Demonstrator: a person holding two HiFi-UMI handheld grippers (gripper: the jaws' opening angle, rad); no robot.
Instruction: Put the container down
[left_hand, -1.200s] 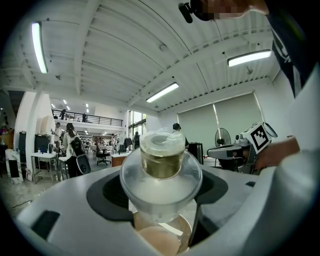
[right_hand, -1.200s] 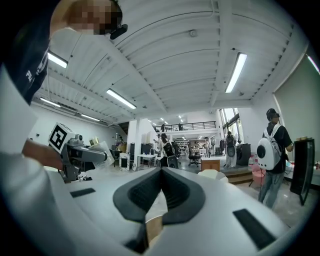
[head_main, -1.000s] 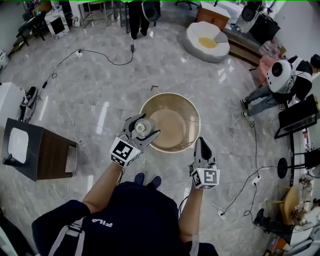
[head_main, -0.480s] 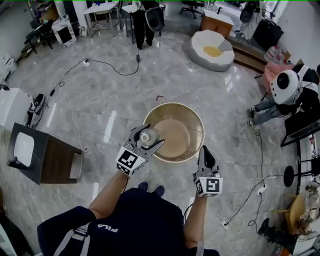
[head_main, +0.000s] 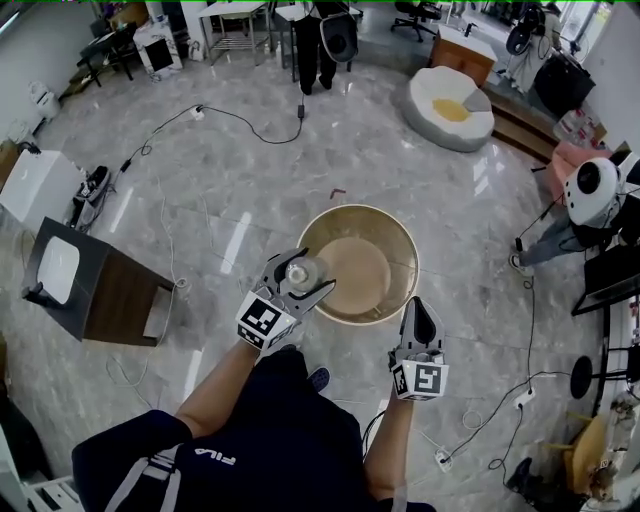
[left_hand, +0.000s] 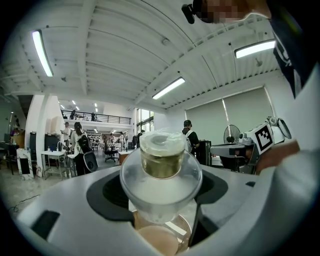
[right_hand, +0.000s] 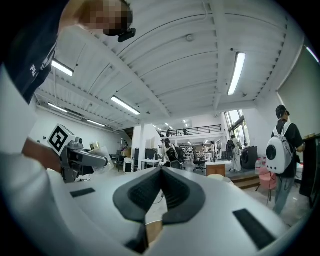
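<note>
My left gripper (head_main: 296, 279) is shut on a small clear plastic container (head_main: 301, 271) with a whitish cap, held over the left rim of a round wooden table (head_main: 390, 245). In the left gripper view the container (left_hand: 161, 172) fills the gap between the jaws, cap end pointing away, gold band under the cap. My right gripper (head_main: 418, 318) hangs at the table's near right edge with its jaws pressed together and nothing between them; the right gripper view shows its dark pads (right_hand: 145, 196) meeting. The left gripper (right_hand: 82, 160) with the container shows at that view's left.
A dark side table (head_main: 95, 285) with a white device on top stands to the left. Cables (head_main: 160, 200) run across the marble floor. A round white beanbag seat (head_main: 452, 108) sits far back. A person with a white backpack (head_main: 592, 190) crouches at the right.
The head view has shifted, so table and grippers sit a little further right and lower in frame. The left gripper keeps its hold on the container at the table's left rim.
</note>
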